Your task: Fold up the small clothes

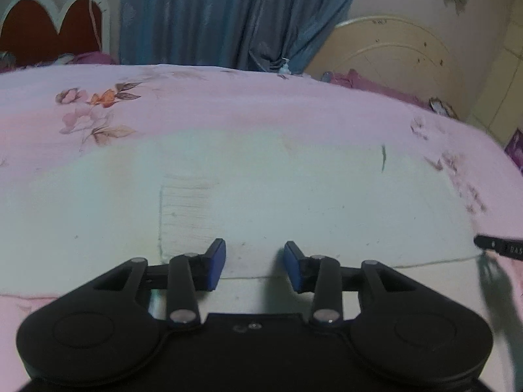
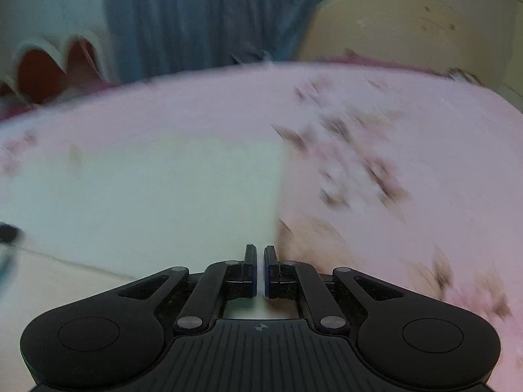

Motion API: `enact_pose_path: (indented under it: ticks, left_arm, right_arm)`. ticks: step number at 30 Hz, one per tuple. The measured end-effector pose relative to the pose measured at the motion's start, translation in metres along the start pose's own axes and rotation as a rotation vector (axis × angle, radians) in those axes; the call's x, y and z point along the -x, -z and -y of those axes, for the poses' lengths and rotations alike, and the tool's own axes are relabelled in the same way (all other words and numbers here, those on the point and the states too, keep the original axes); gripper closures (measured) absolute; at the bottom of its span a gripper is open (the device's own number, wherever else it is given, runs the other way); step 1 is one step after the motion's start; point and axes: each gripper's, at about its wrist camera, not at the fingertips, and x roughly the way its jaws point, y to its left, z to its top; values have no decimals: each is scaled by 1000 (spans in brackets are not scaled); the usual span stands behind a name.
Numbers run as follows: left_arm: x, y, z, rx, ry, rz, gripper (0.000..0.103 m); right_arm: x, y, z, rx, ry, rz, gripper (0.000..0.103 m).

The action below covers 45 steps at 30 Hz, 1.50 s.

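Note:
A pale white-green garment [image 1: 261, 196] lies flat on the pink floral bedsheet [image 1: 228, 98], with a faint ribbed patch left of centre. My left gripper [image 1: 255, 261] is open and empty, its blue pads just above the garment's near fold edge. In the right wrist view the same garment [image 2: 147, 196] fills the left half, its right edge running up the middle. My right gripper [image 2: 260, 261] is nearly shut, the jaws a narrow slit apart over that right edge; whether cloth is pinched cannot be told. This view is motion-blurred. The right gripper's tip [image 1: 500, 246] shows at the left view's right edge.
The bed has a blue curtain [image 1: 228, 16] behind it, a red and white headboard [image 1: 49, 26] at far left and a cream headboard [image 1: 392, 49] at far right. A purple pillow [image 1: 366, 85] lies at the bed's far edge.

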Motion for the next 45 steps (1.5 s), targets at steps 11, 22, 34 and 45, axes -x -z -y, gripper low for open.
enact_pose_path:
  ticks: [11, 22, 34, 45]
  left_arm:
    - [5, -2, 1, -54, -23, 31, 53]
    - [51, 15, -65, 97, -90, 86, 31]
    - [139, 73, -281, 701, -322, 228, 46]
    - [136, 77, -366, 974, -254, 342, 97]
  right_arm:
    - [5, -16, -9, -32, -36, 65, 102]
    - [28, -10, -27, -53, -95, 105, 102]
    - [39, -5, -75, -29, -82, 117, 99]
    - [41, -14, -102, 10, -85, 157, 50]
